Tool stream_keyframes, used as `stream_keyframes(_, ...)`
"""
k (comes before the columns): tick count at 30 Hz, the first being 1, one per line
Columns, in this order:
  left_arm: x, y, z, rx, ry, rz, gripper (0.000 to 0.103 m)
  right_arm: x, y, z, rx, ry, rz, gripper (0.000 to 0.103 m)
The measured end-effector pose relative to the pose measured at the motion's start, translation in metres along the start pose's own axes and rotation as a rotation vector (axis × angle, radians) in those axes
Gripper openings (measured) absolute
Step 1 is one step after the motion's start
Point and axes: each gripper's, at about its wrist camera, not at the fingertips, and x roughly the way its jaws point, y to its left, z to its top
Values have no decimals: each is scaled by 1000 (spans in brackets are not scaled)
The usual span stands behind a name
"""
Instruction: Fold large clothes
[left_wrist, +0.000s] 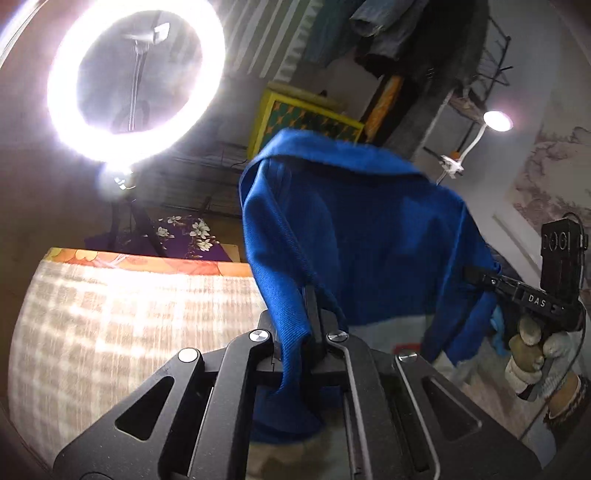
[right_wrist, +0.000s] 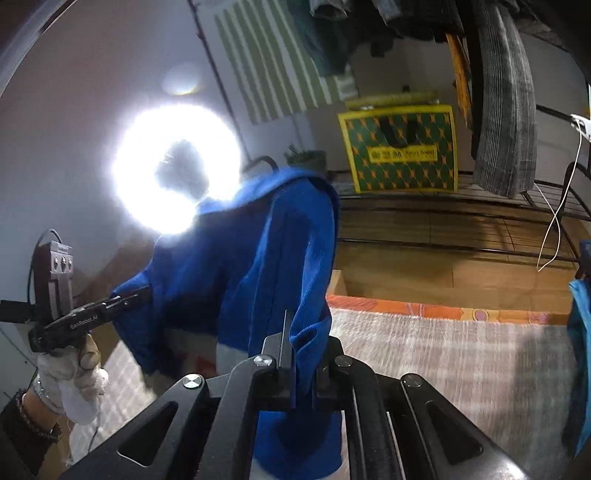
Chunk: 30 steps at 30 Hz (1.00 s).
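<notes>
My two grippers, left gripper (left_wrist: 312, 295) and right gripper (right_wrist: 291, 332), are each clamped on one blue woven fabric garment (left_wrist: 362, 236), held aloft between them. One pale checked mat (left_wrist: 129, 332) lies below at 8 o'clock, its orange edge free. One ring light (left_wrist: 135, 79) shines at 11 o'clock.

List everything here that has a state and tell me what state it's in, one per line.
Blue garment: lifted, hanging between both grippers.
Left gripper: shut on the garment's edge.
Right gripper: shut on the garment's edge.
Ring light: on.
Small lamp: on.
Yellow-green bag: upright.
</notes>
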Motion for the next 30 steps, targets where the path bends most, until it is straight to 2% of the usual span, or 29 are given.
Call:
stream_keyframes(5, -46, -20, -31, 64, 1, -3, 1, -47, 50, -27, -76, 3, -2, 2)
stream_keyframes(11, -92, -43, -85, 149, 26, 22, 1, -102, 80, -78, -143, 42, 4, 2)
stream_keyframes(13, -102, -46, -105, 169, 59, 31, 1, -111, 87, -94, -170, 65, -3, 3)
stream_keyframes(15, -112, -49, -124, 200, 101, 50, 1, -125, 95, -116, -178, 85, -11, 5)
stream_keyframes(18, -131, -52, -148, 247, 148, 84, 2, -147, 103, -142, -167, 94, -12, 16)
stream_keyframes(19, -141, -51, -155, 244, 158, 87, 2, -156, 106, -149, -167, 93, -10, 19)
stream_keyframes(20, -154, -50, -162, 233, 159, 79, 2, -170, 110, -158, -170, 92, -10, 28)
stream_keyframes(21, -168, -50, -168, 235, 158, 78, 2, -178, 113, -163, -172, 91, -14, 31)
stream_keyframes(25, -223, -52, -186, 209, 133, 73, 2, -231, 124, -186, -148, 54, 0, 33)
stream_keyframes(30, -277, -60, -184, 118, 63, 18, 4, -301, 130, -204, -75, -11, 47, 33)
